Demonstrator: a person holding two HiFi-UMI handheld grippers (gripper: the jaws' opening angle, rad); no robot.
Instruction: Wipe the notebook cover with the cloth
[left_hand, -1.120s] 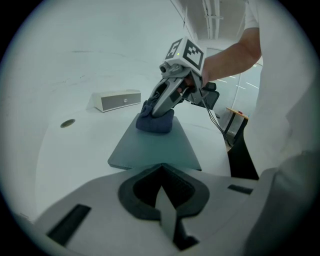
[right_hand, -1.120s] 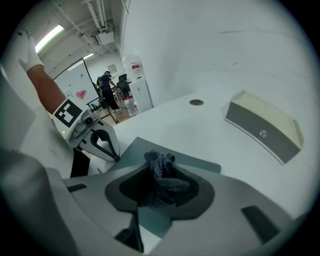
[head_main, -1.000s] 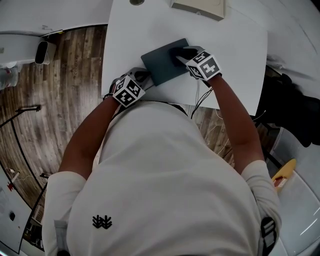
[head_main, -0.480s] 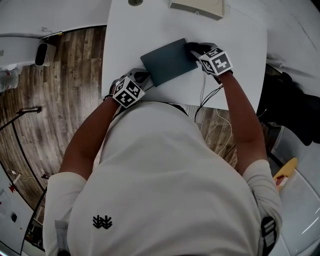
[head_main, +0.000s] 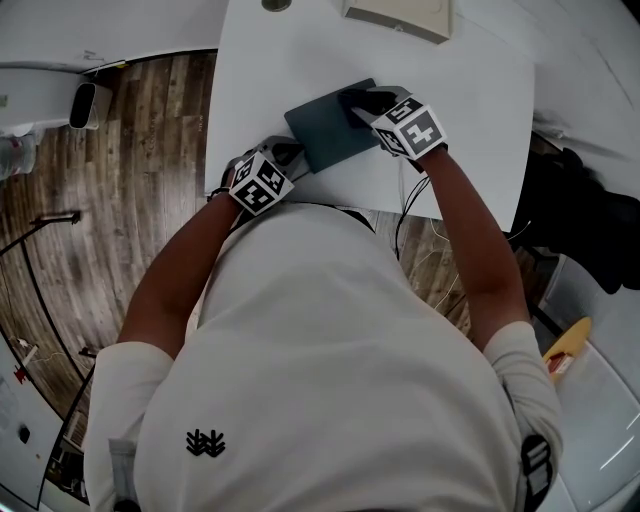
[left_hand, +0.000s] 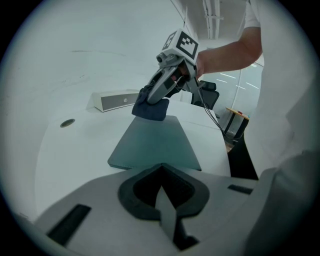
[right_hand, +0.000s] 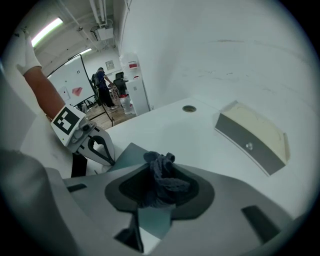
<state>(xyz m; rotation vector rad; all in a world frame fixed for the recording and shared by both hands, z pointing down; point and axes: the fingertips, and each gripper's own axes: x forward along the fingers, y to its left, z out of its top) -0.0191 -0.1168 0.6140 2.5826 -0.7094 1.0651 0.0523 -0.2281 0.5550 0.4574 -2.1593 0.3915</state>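
A dark teal notebook (head_main: 322, 132) lies flat on the white table (head_main: 470, 110). My right gripper (head_main: 363, 102) is shut on a bunched dark cloth (right_hand: 162, 177) and holds it on the cover's far right part. From the left gripper view the cloth (left_hand: 150, 108) sits at the notebook's (left_hand: 152, 142) far end under the right gripper (left_hand: 159, 92). My left gripper (head_main: 288, 154) is shut, its tips at the notebook's near left corner. Whether they pinch the cover is hidden.
A flat cream box (head_main: 395, 14) lies at the table's far side, with a round hole (head_main: 272, 4) in the tabletop to its left. The table's near edge runs just behind both grippers. Wooden floor (head_main: 120, 170) lies to the left.
The right gripper carried the cloth out to the notebook's right edge, then came back left across the cover. The left gripper and the notebook stayed put.
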